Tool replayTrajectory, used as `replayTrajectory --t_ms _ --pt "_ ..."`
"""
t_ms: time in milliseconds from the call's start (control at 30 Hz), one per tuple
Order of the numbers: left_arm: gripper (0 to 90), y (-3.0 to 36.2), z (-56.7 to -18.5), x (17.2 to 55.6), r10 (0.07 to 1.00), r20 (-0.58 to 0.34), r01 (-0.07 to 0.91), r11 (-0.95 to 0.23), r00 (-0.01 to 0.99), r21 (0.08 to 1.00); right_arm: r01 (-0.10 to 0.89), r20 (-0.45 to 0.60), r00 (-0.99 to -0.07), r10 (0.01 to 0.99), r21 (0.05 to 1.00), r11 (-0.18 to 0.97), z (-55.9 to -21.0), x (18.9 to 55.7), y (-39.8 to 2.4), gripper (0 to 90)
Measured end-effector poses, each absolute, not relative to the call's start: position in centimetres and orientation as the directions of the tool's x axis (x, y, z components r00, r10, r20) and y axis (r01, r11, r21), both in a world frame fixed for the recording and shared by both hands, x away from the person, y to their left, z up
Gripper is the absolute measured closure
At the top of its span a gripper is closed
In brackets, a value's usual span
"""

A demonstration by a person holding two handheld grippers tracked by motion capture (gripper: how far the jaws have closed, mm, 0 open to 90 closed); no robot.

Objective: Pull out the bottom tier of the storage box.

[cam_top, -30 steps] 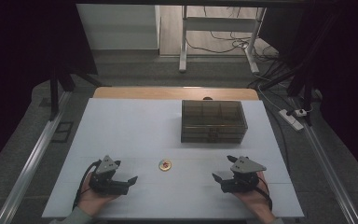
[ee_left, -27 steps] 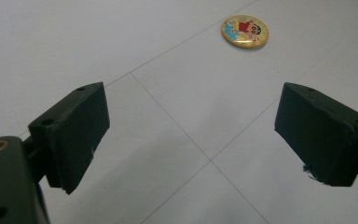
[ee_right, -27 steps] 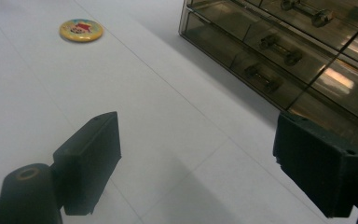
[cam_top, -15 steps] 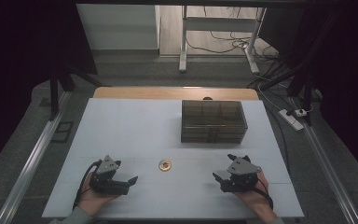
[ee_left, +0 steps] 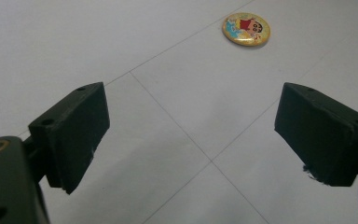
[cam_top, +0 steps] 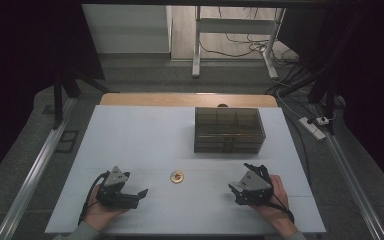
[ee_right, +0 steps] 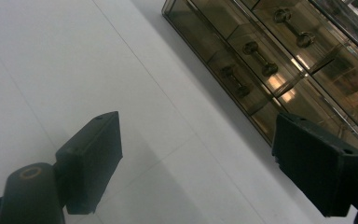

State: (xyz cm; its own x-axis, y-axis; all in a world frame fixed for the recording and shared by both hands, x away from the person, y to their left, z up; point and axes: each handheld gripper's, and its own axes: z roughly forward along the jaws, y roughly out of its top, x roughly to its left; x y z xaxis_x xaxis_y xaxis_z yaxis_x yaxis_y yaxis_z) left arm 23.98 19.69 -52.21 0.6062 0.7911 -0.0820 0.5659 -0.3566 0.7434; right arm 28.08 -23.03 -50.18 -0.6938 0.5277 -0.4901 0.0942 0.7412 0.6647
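Observation:
A small round badge (cam_top: 176, 176) with a cartoon picture lies flat on the white table (cam_top: 140, 140), between my two grippers. In the left gripper view the badge (ee_left: 246, 29) is ahead and to the upper right, well beyond the jaws. My left gripper (cam_top: 141, 193) rests near the front edge and points right toward the badge; it is open (ee_left: 198, 126) with nothing between its jaws. My right gripper (cam_top: 240, 190) sits at the front right, also open (ee_right: 200, 154) and holding nothing. It faces the box.
A smoky transparent drawer box (cam_top: 229, 130) stands at the back right of the table. In the right gripper view its drawers (ee_right: 279, 60) show small dark handles. Metal rails run along both sides of the table, and cables lie on the floor beyond it.
My right gripper has turned from pointing left to facing the drawer box and shifted slightly. The left gripper and the badge have stayed where they were.

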Motion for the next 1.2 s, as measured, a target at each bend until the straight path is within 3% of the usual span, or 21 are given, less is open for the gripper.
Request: replayTrajectory --t_ms 1200 --pt "10.6 19.6 -52.3 24.1 0.788 -0.083 0.571 -0.365 0.610 0.735 -0.007 -0.721 -0.586 0.370 0.461 0.887 -51.1 28.8 -21.2 20.0"
